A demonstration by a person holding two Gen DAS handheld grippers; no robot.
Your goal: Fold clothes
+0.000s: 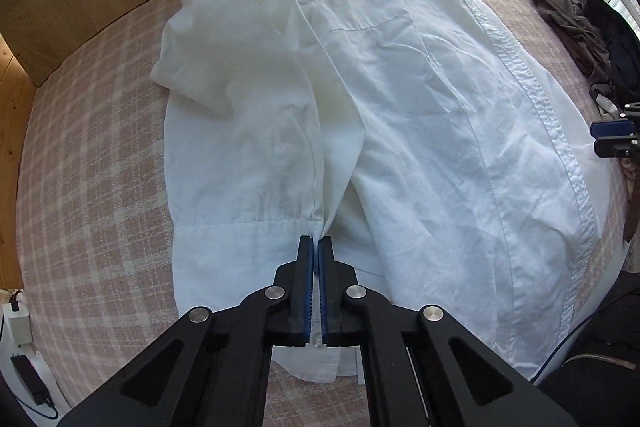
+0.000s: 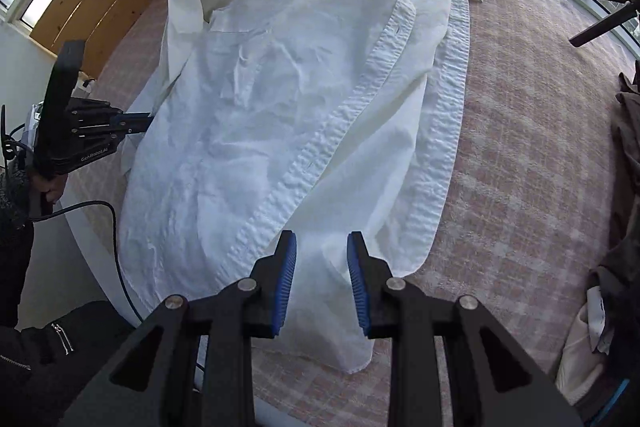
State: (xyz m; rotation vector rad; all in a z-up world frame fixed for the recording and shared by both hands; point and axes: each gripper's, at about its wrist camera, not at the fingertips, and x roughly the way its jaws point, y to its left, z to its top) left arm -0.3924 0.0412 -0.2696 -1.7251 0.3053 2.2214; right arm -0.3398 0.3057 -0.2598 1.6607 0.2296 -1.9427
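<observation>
Your shirt (image 1: 400, 99) lay spread on the checked bed (image 1: 88, 163), collar at the far end, one sleeve (image 1: 240, 75) already folded in over the body. Your left gripper (image 1: 316, 247) had its fingers (image 1: 306, 267) together, pinching the cloth at the cuff end of that sleeve near the hem. Your right gripper (image 2: 322, 247) hung over the lower hem beside the placket (image 2: 328, 131) with its fingers (image 2: 286, 279) apart; white fabric showed between them, but the pads did not look pressed on it. To do this step well, you would have wanted the right fingers shut on the hem before lifting, so both corners rose together. Keeping the two grips level and the cloth taut between them seemed the way to keep the fold straight. A pile of dark clothes (image 1: 580, 27) sat well apart, near the window.
</observation>
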